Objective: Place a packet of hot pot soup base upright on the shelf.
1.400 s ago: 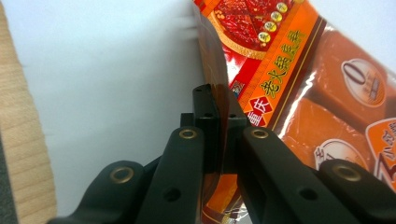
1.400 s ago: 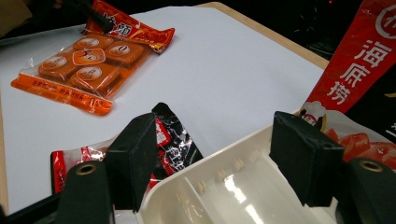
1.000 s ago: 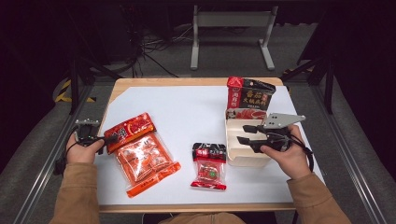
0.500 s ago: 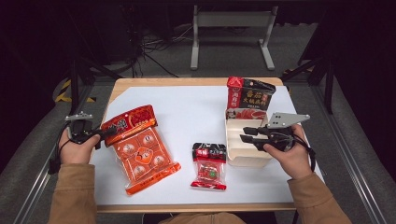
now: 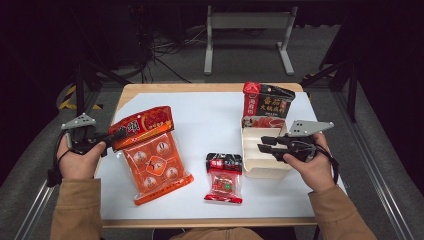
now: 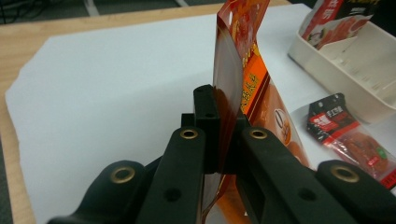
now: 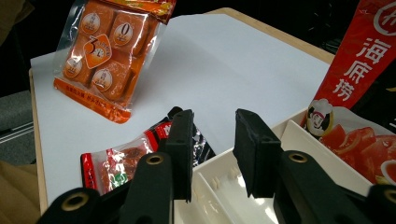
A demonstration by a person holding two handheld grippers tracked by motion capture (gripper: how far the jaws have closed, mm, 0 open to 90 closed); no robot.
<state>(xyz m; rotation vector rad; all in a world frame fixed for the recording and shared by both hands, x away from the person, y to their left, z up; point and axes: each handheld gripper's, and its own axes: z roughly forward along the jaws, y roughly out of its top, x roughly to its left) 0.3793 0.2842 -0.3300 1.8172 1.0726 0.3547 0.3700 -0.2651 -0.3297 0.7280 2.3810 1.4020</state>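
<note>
My left gripper [image 5: 111,136] [image 6: 222,109] is shut on the top seal of an orange snack packet [image 5: 152,160] [image 6: 240,70] [image 7: 102,51]. The packet hangs tilted, its bottom edge near the white sheet. At the right, my right gripper [image 5: 263,143] [image 7: 212,140] hovers over the left part of a white divided tray [image 5: 265,172] [image 7: 219,193]. Its jaws have just been closing and now stand apart. The tray's rim lies under the gap and the pads press on nothing. A red and black pouch [image 5: 265,102] [image 7: 355,70] stands at the tray's far end.
A small red and black sachet [image 5: 224,177] [image 7: 123,165] [image 6: 350,135] lies flat between the two hands. A white sheet [image 5: 210,120] covers most of the wooden table [image 5: 200,222]. Dark floor, cables and a metal frame lie beyond the far edge.
The left gripper has risen and lifted the orange packet from lying flat to hanging tilted. The right jaws have narrowed; that hand stayed over the tray.
</note>
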